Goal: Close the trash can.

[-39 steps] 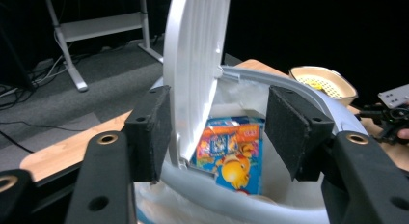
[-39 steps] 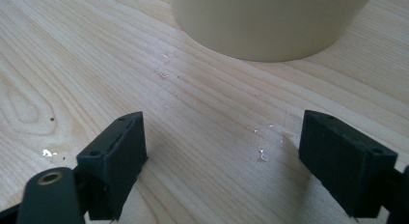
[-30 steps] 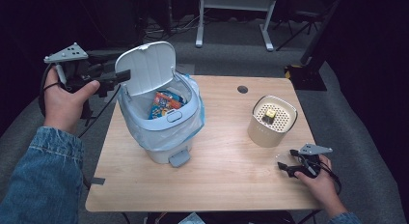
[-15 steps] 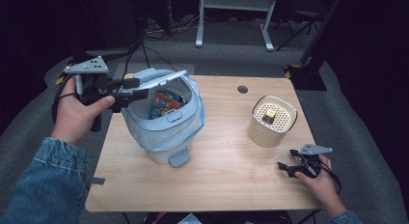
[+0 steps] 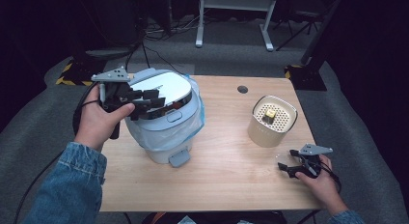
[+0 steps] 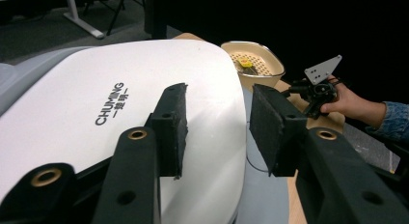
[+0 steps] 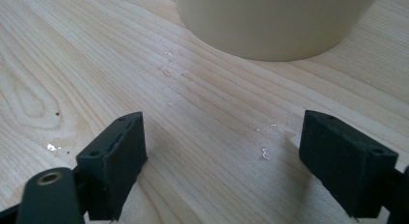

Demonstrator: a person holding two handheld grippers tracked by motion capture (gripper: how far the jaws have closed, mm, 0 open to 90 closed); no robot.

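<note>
Since a second ago the lid [image 5: 161, 91] has swung from upright to flat on the bin [image 5: 161, 137], and my left tool [image 5: 144, 102] has come across and down with it; its jaws have just been closing, with nothing between them. It lies over the lid's near left side, jaws part open, pads above the white top and gripping nothing. In the left gripper view the lid [image 6: 120, 103] runs under both pads [image 6: 174, 122].

Nearest me, my right tool [image 5: 288, 167] rests on the worktop [image 5: 226, 171] at the near right, jaws wide apart and empty, bare wood between them in the right gripper view [image 7: 207, 132].

I judge the closing nearly done: the lid looks seated, though I cannot tell if it has latched. What is left may be a press down, then drawing my left hand away.

The bin stands at the left of the worktop, near that edge, its pedal [image 5: 178, 159] facing me. The cup [image 5: 271, 121] sits well apart to the right. Open wood lies between them and along the near edge.
</note>
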